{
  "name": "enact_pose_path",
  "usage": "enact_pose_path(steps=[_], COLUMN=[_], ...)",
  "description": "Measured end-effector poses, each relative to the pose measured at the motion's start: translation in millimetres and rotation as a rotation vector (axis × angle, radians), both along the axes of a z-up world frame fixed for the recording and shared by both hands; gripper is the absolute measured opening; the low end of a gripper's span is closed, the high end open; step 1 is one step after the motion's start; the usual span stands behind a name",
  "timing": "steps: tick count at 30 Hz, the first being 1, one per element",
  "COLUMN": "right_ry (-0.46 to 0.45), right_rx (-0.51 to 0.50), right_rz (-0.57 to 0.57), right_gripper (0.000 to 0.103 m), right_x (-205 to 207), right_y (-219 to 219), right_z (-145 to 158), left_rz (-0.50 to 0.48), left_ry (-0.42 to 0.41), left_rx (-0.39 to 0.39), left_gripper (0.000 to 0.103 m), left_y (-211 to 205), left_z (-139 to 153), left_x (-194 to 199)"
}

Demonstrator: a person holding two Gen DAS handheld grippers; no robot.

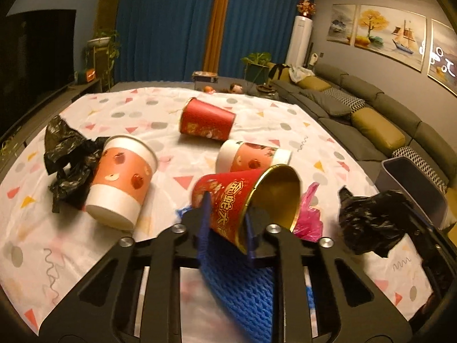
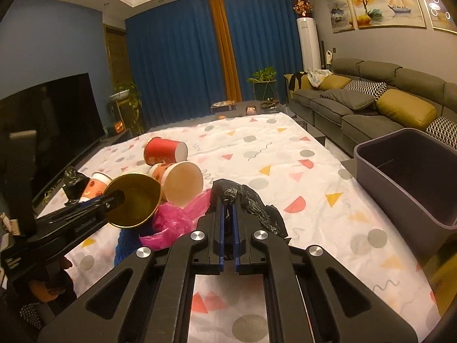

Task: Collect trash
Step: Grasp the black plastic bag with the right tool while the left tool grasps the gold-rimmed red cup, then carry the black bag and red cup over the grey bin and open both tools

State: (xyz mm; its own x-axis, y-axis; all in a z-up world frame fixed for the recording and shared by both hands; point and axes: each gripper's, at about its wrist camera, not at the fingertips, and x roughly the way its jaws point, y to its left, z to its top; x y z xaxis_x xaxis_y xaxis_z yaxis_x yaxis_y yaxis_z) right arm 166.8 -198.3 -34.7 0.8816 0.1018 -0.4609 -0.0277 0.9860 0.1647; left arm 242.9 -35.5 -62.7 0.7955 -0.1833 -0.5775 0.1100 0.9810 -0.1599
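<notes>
Between tool (image 1: 228,220) pads, red cup (image 1: 240,200) mouth rightward.

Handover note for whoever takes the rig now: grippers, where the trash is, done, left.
Left gripper: jaws shut on the wall of the red gold-lined cup.
Right gripper: jaws shut on a black bag.
Grey bin on the right looks empty in its visible part, so nothing binned yet.
Left on the cloth: another red cup, two white-and-orange cups, pink bag, second black bag, blue foam net.

cups (image 1: 125,183) on table (image 1: 285,114) (bin (image 2: 411,171) at right)
</notes>
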Motion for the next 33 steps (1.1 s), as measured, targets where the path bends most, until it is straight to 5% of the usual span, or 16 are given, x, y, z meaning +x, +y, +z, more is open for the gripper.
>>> enact_pose_path(steps=[2,18,33], right_ry=[-0.008,-0.107,-0.168], right_rx=[-0.001,0.013,0.013], right_rz=[0.003,-0.012,-0.050], right_gripper=[0.006,0.006,0.005], right_x=[-4.1,-43.0,-67.5], right_y=[-0.6,-18.3,-37.9], right_z=[1.9,30.9,49.4], left_rz=[0.006,-0.008,-0.086], left_ry=[0.001,-0.167,-0.197], left_rx=[-0.012,-0.069,-0.055], left_gripper=[0.004,0.004,0.004], left_y=[4.2,16.1,-18.3], left_z=[0.7,55.5,65.1], left_x=[-1.6,-59.3,-76.8])
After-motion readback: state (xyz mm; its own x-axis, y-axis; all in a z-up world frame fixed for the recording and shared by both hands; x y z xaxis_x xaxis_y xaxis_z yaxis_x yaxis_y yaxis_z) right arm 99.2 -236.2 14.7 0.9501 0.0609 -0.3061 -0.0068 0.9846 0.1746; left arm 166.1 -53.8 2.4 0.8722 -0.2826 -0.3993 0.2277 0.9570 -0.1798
